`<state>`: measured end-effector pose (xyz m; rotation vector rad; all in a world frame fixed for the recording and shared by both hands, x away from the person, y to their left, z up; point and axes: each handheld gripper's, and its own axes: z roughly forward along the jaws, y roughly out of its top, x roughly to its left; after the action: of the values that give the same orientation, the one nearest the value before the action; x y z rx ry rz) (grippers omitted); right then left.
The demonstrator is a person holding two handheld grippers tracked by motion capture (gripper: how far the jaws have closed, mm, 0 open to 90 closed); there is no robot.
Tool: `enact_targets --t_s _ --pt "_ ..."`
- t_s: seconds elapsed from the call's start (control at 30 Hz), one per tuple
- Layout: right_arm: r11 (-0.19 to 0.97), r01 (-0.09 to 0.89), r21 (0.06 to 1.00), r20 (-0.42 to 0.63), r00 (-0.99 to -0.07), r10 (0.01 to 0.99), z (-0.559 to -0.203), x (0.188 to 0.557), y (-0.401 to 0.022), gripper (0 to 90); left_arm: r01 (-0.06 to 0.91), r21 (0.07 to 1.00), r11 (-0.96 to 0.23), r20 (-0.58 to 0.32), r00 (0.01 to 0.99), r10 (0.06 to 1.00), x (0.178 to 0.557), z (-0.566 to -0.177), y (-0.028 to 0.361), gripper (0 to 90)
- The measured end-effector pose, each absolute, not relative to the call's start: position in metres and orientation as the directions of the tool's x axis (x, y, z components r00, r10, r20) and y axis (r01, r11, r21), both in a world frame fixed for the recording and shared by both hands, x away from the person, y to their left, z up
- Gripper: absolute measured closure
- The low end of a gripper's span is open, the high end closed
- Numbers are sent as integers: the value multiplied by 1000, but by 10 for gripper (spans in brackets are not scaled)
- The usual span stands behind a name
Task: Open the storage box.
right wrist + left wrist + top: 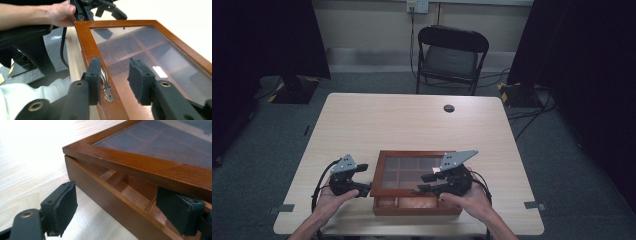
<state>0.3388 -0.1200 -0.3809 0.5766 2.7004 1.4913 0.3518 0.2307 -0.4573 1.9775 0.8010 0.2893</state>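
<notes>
A wooden box with a glass-paned lid is seen near the front edge of the table, roughly midway between its front corners. The lid is raised slightly at the front, so that a gap is left between its frame and the box wall; through that gap, in the left gripper view, the wooden dividers of the inner compartments can be made out.

The left gripper is held at the left front corner of the box. Its jaws are spread apart: one pad is seen outside the box wall, above the table surface, while the other is placed inside the gap, under the lid frame. The box wall is thus straddled, but no pad is seen pressing on it, so the gripper is taken as released.

The right gripper is held over the front rail of the lid, with the person's right hand behind it. In the right gripper view a small brass handle is seen fixed to the lid frame, and one pad lies just beside or against it, while the other pad hangs over the glass, well clear of the handle. The jaws are parted and nothing is clamped between them. The left hand is visible at the far corner of the lid in that same view.
</notes>
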Motion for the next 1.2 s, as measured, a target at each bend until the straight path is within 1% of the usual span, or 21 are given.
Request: enact_targets --t_s 0.03,0.07,0.17,0.27,0.3,0.37,0.6,0.67,0.73,0.77,1.07,1.2 --pt "481 315 818 172 -932 318 -381 339 -120 602 417 845 -335 -119 758 642 352 -457 231 177" --pt "470 322 822 171 -926 335 -379 338 -124 573 421 844 -332 -123 755 644 351 -457 231 179" --pt "456 331 826 175 -920 351 -379 338 -130 533 412 847 -337 -112 758 643 351 -455 231 180" --pt "447 337 829 177 -915 362 -380 337 -135 517 405 853 -330 -112 758 643 352 -454 232 184" --pt "444 341 829 176 -912 371 -379 337 -139 491 412 856 -311 -129 754 644 351 -454 232 186" --pt "441 345 829 177 -908 379 -378 338 -143 484 415 858 -303 -139 755 641 351 -453 232 187" --pt "415 343 843 172 -902 396 -377 337 -154 335 391 875 -285 -136 764 631 346 -448 232 189" --pt "419 345 840 168 -900 403 -378 336 -156 298 391 879 -274 -144 764 629 346 -447 231 188" --pt "422 342 840 164 -900 404 -380 335 -158 286 391 878 -275 -146 768 624 346 -445 231 184" --pt "415 345 842 162 -895 416 -381 334 -160 256 402 875 -269 -168 774 610 347 -443 230 183" --pt "419 334 844 137 -891 434 -385 335 -170 225 407 884 -230 -195 768 610 352 -434 227 197" --pt "416 332 847 129 -886 445 -385 338 -171 224 401 886 -232 -186 767 614 355 -430 227 197"
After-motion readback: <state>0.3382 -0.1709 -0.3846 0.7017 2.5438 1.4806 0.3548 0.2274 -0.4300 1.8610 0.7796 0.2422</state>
